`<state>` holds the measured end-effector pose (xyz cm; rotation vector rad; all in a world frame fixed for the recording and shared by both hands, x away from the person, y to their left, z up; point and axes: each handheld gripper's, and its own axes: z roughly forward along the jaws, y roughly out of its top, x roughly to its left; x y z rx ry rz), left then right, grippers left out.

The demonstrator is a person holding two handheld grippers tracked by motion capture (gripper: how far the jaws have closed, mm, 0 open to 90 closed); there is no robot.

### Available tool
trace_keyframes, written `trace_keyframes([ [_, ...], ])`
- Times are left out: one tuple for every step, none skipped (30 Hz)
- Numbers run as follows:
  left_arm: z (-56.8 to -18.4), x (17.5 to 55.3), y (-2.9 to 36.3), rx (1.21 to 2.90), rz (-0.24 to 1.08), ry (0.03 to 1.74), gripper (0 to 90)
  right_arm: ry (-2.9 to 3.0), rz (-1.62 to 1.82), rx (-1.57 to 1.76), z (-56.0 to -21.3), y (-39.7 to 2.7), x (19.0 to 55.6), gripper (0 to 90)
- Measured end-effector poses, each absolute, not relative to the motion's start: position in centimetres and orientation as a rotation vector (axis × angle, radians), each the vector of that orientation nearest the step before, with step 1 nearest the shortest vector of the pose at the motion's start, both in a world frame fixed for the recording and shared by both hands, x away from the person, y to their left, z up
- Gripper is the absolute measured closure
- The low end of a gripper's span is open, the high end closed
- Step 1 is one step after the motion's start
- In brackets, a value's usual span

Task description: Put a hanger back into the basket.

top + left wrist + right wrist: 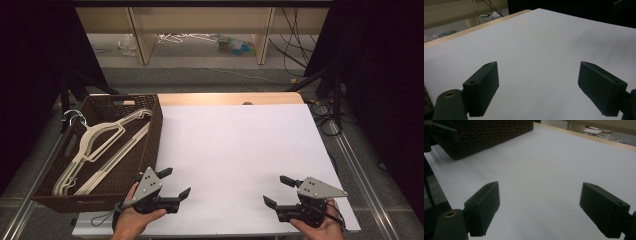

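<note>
Hangers (100, 145) in basket (150, 135), beyond your left gripper (172, 184): light, stiff, likely slippery. Grip neck. Both grippers wide, empty; right gripper (280, 190) well apart.

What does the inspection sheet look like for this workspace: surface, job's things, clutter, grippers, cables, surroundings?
Surface: white sheet over a wooden table, bare in the middle.
Job's things: dark woven basket at the table's left edge, holding white hangers laid flat.
Clutter: nothing seen on the sheet.
Grippers: left hand-held gripper near the basket's front corner, jaws open, empty; right hand-held gripper at the front right, jaws open, empty. Both are low over the sheet.
Cables: black cables on the floor behind and to the right of the table.
Surroundings: wooden shelf frame behind, small items on the floor beneath it; dark curtains at both sides.
</note>
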<state>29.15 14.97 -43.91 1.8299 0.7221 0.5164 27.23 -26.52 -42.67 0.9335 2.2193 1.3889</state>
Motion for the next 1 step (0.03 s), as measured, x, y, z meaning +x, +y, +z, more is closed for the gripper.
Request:
trace_keyframes([
  [-43.9,29.15,14.96,1.831,0.517,0.721,16.9,2.219,1.387,0.933,-42.68,-26.51,27.22,17.5],
])
